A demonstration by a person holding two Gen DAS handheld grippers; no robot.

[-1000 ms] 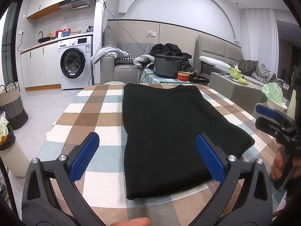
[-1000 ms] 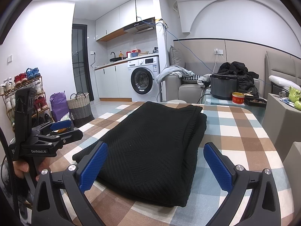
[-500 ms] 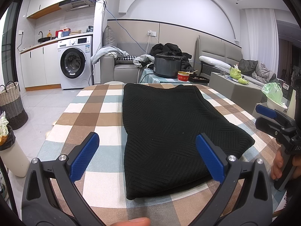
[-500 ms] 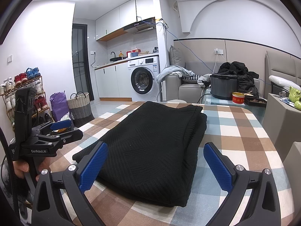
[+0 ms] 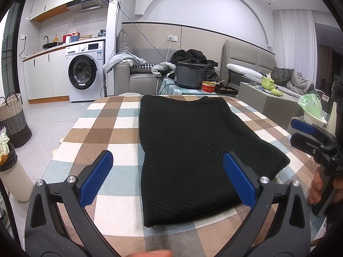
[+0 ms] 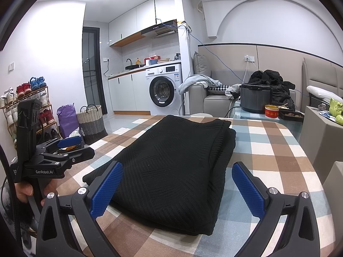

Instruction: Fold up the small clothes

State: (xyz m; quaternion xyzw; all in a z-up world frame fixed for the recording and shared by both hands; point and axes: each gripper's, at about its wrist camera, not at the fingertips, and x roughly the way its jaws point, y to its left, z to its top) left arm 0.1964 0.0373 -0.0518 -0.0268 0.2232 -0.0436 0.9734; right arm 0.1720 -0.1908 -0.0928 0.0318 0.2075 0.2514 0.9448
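1. The left gripper [image 5: 169, 177] and the right gripper [image 6: 176, 189] are both spread wide and hold nothing, poised just above the near edge of the table.
2. The checked tablecloth [image 5: 103, 126] covers the table.
3. The folded black knit garment [image 5: 193, 147] lies flat at its middle.

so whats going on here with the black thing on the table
A person holds a pair of tongs in each hand over a checked tablecloth. A black knit garment lies flat on it, already folded into a rough rectangle with doubled layers along one side. The left tongs and the right tongs are both open and empty, hovering at the near end of the garment without gripping it.
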